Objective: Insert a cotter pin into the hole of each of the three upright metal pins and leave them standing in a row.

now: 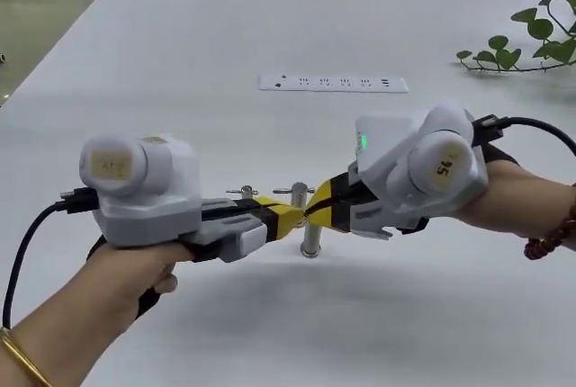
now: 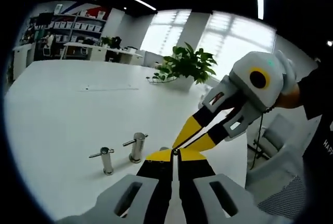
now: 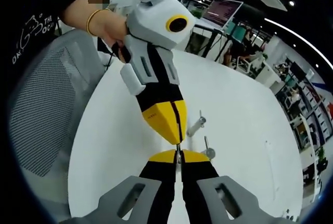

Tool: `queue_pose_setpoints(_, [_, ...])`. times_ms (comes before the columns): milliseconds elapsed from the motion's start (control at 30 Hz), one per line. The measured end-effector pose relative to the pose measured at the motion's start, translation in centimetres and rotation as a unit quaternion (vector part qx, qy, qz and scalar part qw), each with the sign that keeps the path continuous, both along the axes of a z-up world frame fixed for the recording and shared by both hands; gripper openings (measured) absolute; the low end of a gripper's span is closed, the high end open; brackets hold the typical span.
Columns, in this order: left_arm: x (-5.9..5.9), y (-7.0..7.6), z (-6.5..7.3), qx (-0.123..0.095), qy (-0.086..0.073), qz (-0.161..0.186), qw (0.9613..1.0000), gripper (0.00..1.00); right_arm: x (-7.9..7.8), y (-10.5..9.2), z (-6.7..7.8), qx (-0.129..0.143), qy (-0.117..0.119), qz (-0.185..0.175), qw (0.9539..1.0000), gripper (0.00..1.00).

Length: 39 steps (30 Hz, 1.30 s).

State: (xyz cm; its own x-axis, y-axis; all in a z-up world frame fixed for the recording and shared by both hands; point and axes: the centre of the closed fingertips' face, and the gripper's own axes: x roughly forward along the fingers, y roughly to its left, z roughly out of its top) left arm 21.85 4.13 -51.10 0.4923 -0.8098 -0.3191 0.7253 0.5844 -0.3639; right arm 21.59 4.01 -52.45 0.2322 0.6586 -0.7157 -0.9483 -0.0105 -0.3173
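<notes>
Two upright metal pins [image 2: 137,147] [image 2: 106,160], each with a cotter pin through it, stand side by side on the white table [image 1: 180,63]; the head view shows them as pins [image 1: 245,193] [image 1: 300,191] behind the jaws. A third metal pin [image 1: 310,236] stands just below the spot where both grippers meet. My right gripper [image 3: 178,157] is shut on a thin cotter pin [image 3: 178,151]. My left gripper [image 2: 175,153] is shut, tip to tip with the right gripper [image 2: 178,147]. Whether the left also pinches the cotter pin is unclear. The third pin's top is hidden.
A white power strip [image 1: 333,83] lies further back on the table. A potted plant [image 1: 531,40] sits at the far right edge. A mesh office chair [image 3: 44,114] stands off the table's near side.
</notes>
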Motion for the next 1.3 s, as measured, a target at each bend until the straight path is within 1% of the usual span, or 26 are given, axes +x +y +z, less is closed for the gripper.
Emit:
queue_pose_setpoints(33, [0.0, 0.0, 0.0, 0.005, -0.011, -0.003, 0.9999, 0.00, 0.0, 0.0, 0.0, 0.003, 0.003, -0.004, 1.0000, 0.00])
queue_pose_setpoints(233, [0.1, 0.2, 0.0, 0.011, -0.024, -0.010, 0.9996, 0.00, 0.1, -0.2, -0.2, 0.015, 0.027, -0.024, 0.9992, 0.00])
queue_pose_setpoints(400, [-0.1, 0.2, 0.1, 0.013, -0.037, -0.019, 0.9990, 0.00, 0.0, -0.3, -0.2, 0.041, 0.066, -0.048, 0.9958, 0.00])
queue_pose_setpoints(533, [-0.1, 0.3, 0.3, 0.009, -0.045, -0.021, 0.9987, 0.00, 0.0, -0.3, -0.1, 0.063, 0.087, -0.058, 0.9926, 0.01])
queue_pose_setpoints(567, [-0.2, 0.3, 0.3, 0.008, -0.048, -0.023, 0.9986, 0.00, -0.2, -0.3, -0.1, 0.070, 0.103, -0.066, 0.9900, 0.01])
queue_pose_setpoints(633, [-0.2, 0.4, 0.4, 0.008, -0.054, -0.026, 0.9982, 0.00, -0.3, -0.4, -0.1, 0.079, 0.122, -0.076, 0.9864, 0.05])
queue_pose_setpoints(667, [-0.2, 0.6, 0.5, 0.008, -0.056, -0.027, 0.9980, 0.00, -0.2, -0.5, 0.0, 0.085, 0.124, -0.080, 0.9853, 0.05])
queue_pose_setpoints(800, [-0.3, 0.8, 0.7, 0.006, -0.064, -0.030, 0.9975, 0.00, -0.5, -0.5, 0.0, 0.099, 0.147, -0.087, 0.9803, 0.05])
queue_pose_setpoints(867, [-0.3, 0.9, 0.9, 0.004, -0.068, -0.034, 0.9971, 0.00, -0.8, -0.4, 0.0, 0.107, 0.163, -0.092, 0.9765, 0.06])
queue_pose_setpoints(1067, [-1.3, 0.5, 1.3, -0.005, -0.079, -0.063, 0.9949, 0.00, -1.4, -0.4, 0.3, 0.132, 0.203, -0.098, 0.9652, 0.08])
queue_pose_setpoints(1100, [-1.4, 0.5, 1.3, -0.006, -0.080, -0.065, 0.9947, 0.00, -1.5, -0.4, 0.3, 0.134, 0.207, -0.098, 0.9641, 0.09])
queue_pose_setpoints(1167, [-1.6, 0.5, 1.4, -0.009, -0.080, -0.069, 0.9944, 0.00, -1.8, -0.4, 0.2, 0.138, 0.220, -0.096, 0.9610, 0.09])
queue_pose_setpoints(1233, [-1.8, 0.4, 1.5, -0.019, -0.078, -0.074, 0.9940, 0.00, -2.0, -0.4, 0.2, 0.143, 0.230, -0.096, 0.9579, 0.09])
queue_pose_setpoints(1300, [-2.0, 0.4, 1.6, -0.023, -0.077, -0.076, 0.9938, 0.00, -2.3, -0.3, 0.2, 0.147, 0.238, -0.095, 0.9553, 0.09])
